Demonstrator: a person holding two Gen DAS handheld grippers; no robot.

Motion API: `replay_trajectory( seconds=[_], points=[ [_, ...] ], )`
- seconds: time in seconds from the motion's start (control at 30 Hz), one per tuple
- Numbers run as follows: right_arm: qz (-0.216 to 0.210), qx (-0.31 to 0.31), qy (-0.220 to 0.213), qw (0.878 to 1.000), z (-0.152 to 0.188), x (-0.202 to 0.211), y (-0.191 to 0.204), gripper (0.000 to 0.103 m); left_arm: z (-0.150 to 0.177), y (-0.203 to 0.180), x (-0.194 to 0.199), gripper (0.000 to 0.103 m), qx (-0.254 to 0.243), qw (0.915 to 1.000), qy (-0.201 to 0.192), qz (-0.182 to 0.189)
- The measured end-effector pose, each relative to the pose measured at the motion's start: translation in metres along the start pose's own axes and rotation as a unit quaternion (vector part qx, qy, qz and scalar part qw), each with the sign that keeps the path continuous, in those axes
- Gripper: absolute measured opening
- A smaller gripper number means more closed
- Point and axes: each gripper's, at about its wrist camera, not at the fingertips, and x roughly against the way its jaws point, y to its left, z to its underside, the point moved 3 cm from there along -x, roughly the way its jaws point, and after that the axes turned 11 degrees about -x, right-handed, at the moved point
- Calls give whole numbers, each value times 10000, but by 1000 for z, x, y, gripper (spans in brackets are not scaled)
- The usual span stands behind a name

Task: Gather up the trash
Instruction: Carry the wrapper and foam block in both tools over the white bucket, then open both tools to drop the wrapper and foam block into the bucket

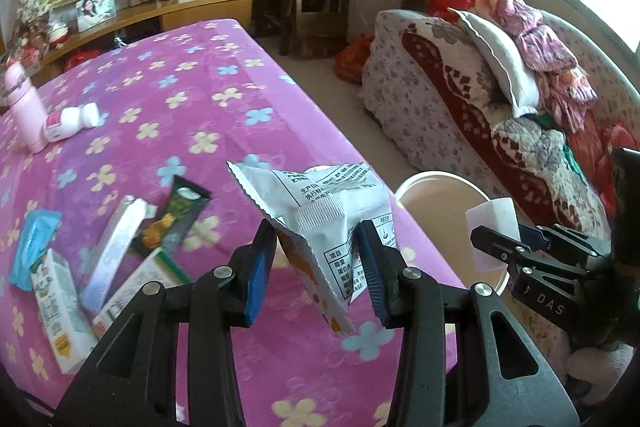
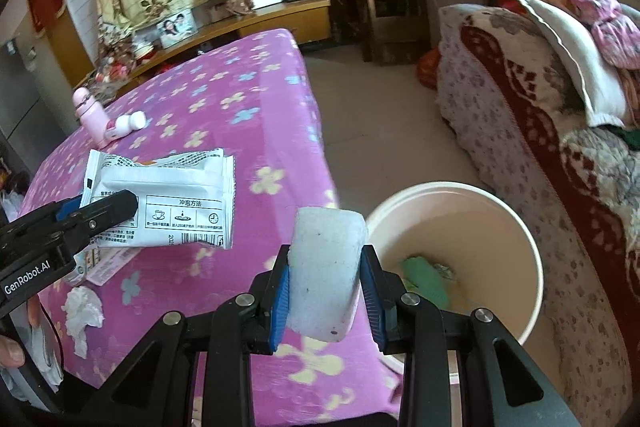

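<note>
My left gripper (image 1: 316,267) is shut on a white printed sachet wrapper (image 1: 320,203), held above the table's right edge. The right wrist view shows that same gripper (image 2: 104,207) and wrapper (image 2: 168,203) at the left. My right gripper (image 2: 324,283) is shut on a squashed white translucent cup-like piece (image 2: 326,267), just left of a cream bucket (image 2: 500,247) that stands on the floor. A green scrap (image 2: 426,281) lies in the bucket. From the left wrist view the right gripper (image 1: 504,239) and its white piece (image 1: 490,223) hang over the bucket (image 1: 432,203).
The table has a pink flowered cloth (image 1: 200,87). On it lie milk cartons (image 1: 60,307), a blue packet (image 1: 34,247), a silver box (image 1: 116,247), a dark wrapper (image 1: 176,219), a pink bottle (image 1: 26,107), a small white bottle (image 1: 72,123) and a crumpled tissue (image 2: 82,311). A cluttered sofa (image 1: 460,107) stands right.
</note>
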Motion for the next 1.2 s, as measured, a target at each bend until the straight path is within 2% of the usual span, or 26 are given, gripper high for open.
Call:
replay_trajectory(
  seconds=[0.63,1.2],
  points=[
    [433,-603,126,9972,4,-7,-93,31,-30,-78,-50,40,-506,9981,219,282],
    [514,-799,283,9951,11,-21,-119,31,-32,-97,-79,40,-362,9968,449,562]
  ],
)
